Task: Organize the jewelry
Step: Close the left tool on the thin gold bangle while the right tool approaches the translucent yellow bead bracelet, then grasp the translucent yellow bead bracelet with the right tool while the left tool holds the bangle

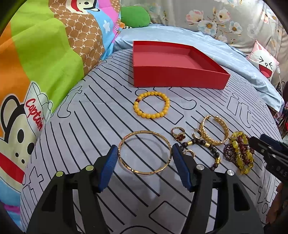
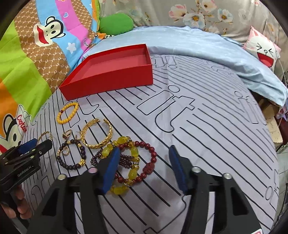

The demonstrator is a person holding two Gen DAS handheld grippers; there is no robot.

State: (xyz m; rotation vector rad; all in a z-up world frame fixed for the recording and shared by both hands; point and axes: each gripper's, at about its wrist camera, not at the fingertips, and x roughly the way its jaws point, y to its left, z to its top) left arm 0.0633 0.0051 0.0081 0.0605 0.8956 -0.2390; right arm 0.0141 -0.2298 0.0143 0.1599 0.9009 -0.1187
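Observation:
A thin gold bangle [image 1: 144, 172] lies on the striped bed sheet, and my left gripper [image 1: 144, 149] is shut on it, one blue pad against each side. My right gripper [image 2: 144, 149] is open over a pile of yellow and dark red bead bracelets [image 2: 133, 153]. Its left pad rests over the pile. Its right pad stands clear of the red bead bracelet [image 2: 149, 166]. An empty red box [image 1: 178, 79] sits further back. In front of the box lie a yellow bead bracelet [image 1: 146, 115], a gold cuff [image 1: 216, 142], a ring with a red stone [image 1: 178, 137] and a dark bead bracelet [image 2: 72, 166].
A colourful cartoon quilt [image 1: 45, 63] rises along the left, with a green plush [image 1: 135, 16] behind it. A blue pillow [image 2: 198, 43] and a pink cartoon cushion [image 2: 262, 50] lie at the back right. The bed falls away at the right edge. A hand [image 2: 19, 203] holds the left gripper.

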